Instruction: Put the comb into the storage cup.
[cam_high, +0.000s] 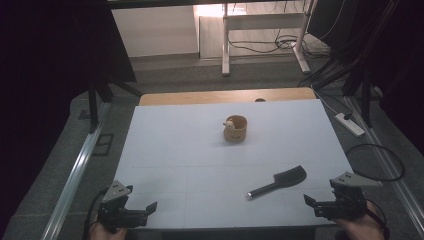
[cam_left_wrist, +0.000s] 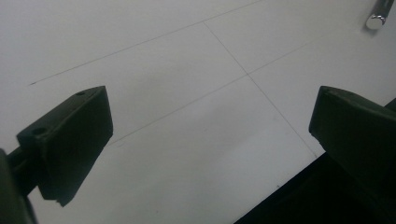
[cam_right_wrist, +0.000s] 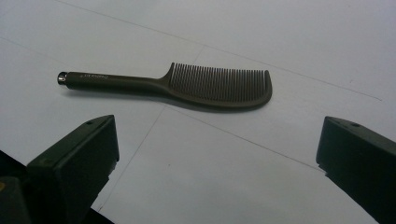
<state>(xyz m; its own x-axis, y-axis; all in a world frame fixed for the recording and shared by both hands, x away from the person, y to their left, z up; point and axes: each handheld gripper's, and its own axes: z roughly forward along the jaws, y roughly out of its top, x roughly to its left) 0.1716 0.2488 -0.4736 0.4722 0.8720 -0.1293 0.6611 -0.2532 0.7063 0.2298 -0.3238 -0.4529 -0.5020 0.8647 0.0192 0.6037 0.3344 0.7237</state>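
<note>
A person is holding the left gripper (cam_high: 145, 212) and the right gripper (cam_high: 315, 204) low at the near corners of the white table (cam_high: 180, 150), both with jaws spread wide and holding nothing, which suggests a resting stance before a reach. A black comb (cam_right_wrist: 187, 86) is lying flat near the right gripper, well apart from its jaws, its handle with a shiny metal end pointing toward the table's middle. A small wooden cup (cam_high: 235, 128) is standing upright farther back.
</note>
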